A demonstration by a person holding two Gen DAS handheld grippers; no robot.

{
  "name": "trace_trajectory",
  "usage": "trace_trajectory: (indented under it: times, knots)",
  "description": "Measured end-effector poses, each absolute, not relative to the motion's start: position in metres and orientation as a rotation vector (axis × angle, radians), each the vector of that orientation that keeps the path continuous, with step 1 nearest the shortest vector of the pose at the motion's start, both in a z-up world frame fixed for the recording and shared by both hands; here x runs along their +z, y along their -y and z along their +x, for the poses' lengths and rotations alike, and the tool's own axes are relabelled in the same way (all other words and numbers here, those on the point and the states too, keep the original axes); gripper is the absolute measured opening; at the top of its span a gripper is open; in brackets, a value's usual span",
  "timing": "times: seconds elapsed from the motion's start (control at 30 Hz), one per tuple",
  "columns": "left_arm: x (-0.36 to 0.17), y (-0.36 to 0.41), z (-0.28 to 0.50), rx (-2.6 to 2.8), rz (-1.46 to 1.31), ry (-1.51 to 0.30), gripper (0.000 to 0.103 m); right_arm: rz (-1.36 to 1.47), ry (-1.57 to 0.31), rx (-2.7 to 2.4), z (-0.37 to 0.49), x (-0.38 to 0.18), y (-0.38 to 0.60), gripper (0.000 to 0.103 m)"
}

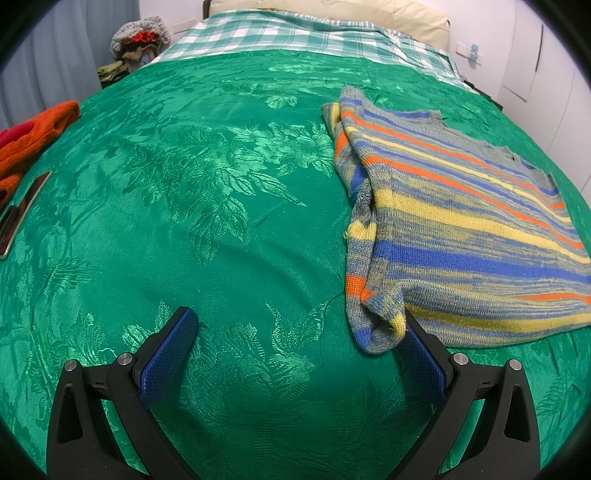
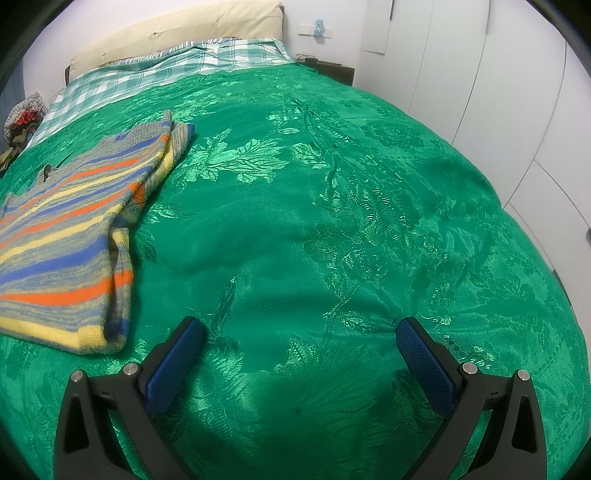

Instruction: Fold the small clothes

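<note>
A small striped knit sweater (image 1: 461, 236), grey with blue, yellow and orange bands, lies flat on the green bedspread (image 1: 221, 221) with both sleeves folded in. In the left wrist view it is at the right; its folded sleeve cuff touches the right fingertip (image 1: 413, 332). My left gripper (image 1: 297, 325) is open and empty, low over the bedspread. In the right wrist view the sweater (image 2: 74, 236) lies at the left, just beyond the left fingertip (image 2: 192, 332). My right gripper (image 2: 299, 332) is open and empty over the bedspread (image 2: 332, 221).
An orange knit garment (image 1: 33, 136) and a flat dark phone-like object (image 1: 18, 214) lie at the bed's left edge. A clothes pile (image 1: 136, 40) sits beyond the bed. Checked sheet (image 1: 277, 33) and headboard are at the far end. White wardrobe doors (image 2: 517, 92) stand on the right.
</note>
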State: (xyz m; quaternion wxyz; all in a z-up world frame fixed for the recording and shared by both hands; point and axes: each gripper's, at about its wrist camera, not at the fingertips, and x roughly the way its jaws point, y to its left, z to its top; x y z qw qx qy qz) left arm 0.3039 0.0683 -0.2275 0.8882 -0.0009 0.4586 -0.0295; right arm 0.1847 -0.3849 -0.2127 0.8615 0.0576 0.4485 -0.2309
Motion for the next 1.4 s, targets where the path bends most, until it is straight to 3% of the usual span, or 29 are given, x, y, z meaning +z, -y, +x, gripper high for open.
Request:
trace_trajectory:
  times: [0.43,0.63,0.77,1.0,1.4]
  knots:
    - [-0.228,-0.07,0.305,-0.058,-0.019,-0.957,0.103,0.12,-0.939,-0.487,0.185,-0.213,0.384,0.103]
    - [-0.202,-0.067,0.279,-0.038,0.027,-0.954,0.101,0.134,-0.968,-0.435,0.188,-0.209,0.388,0.103]
    - [-0.161,-0.025,0.242,-0.215,0.13,-0.852,0.101,0.176,-1.007,-0.287,0.186,-0.198,0.401,0.103]
    - [-0.126,0.082,0.237,-0.388,0.271,-0.831,0.101,0.186,-0.971,-0.174,0.186,-0.159,0.407,0.103]
    - [-0.123,0.117,0.243,-0.369,0.255,-0.878,0.101,0.231,-0.941,-0.113,0.179,-0.137,0.4,0.103]
